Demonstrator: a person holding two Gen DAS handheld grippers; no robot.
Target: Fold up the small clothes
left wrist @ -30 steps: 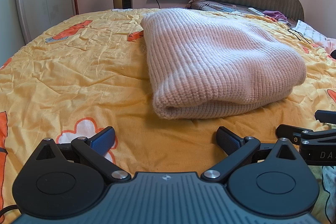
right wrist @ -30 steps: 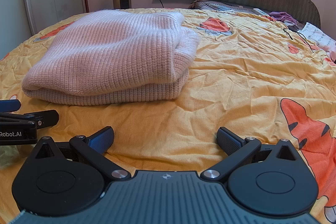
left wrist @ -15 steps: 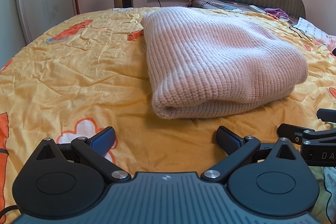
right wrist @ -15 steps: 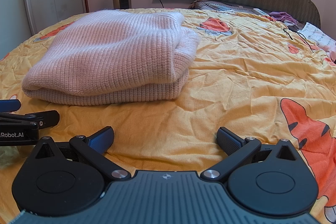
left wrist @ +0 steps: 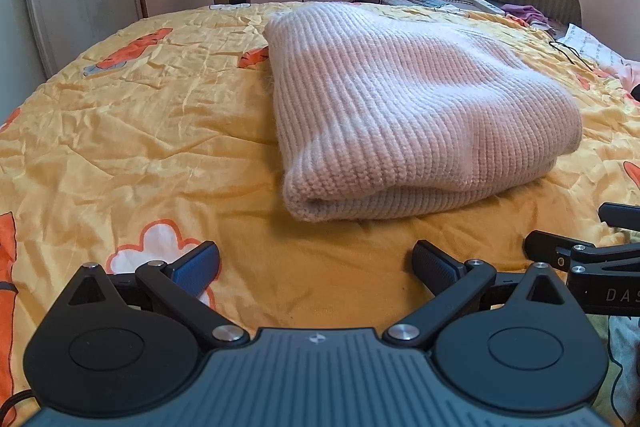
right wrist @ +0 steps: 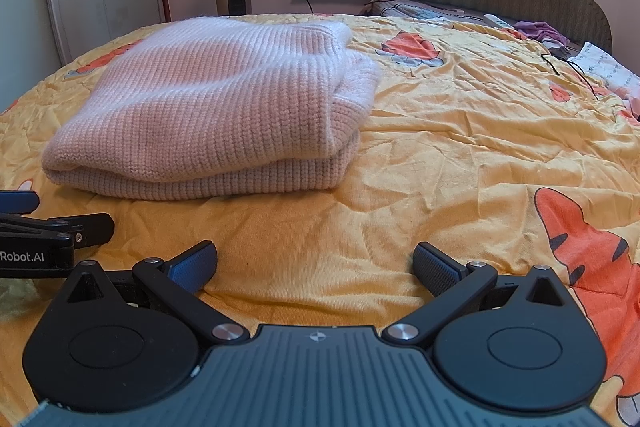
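Nothing is seen to have shifted: the folded pink sweater lies ahead of the left gripper and right gripper (both spread wide, empty), so the fold is judged done.

Pale pink ribbed sweater; yellow orange-cartoon bedspread.

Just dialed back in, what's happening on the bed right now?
A pink knit sweater lies folded on the yellow bedspread. The left gripper and right gripper sit side by side in front of it, jaws wide open and holding nothing. Neither touches the sweater; the fold looks finished.
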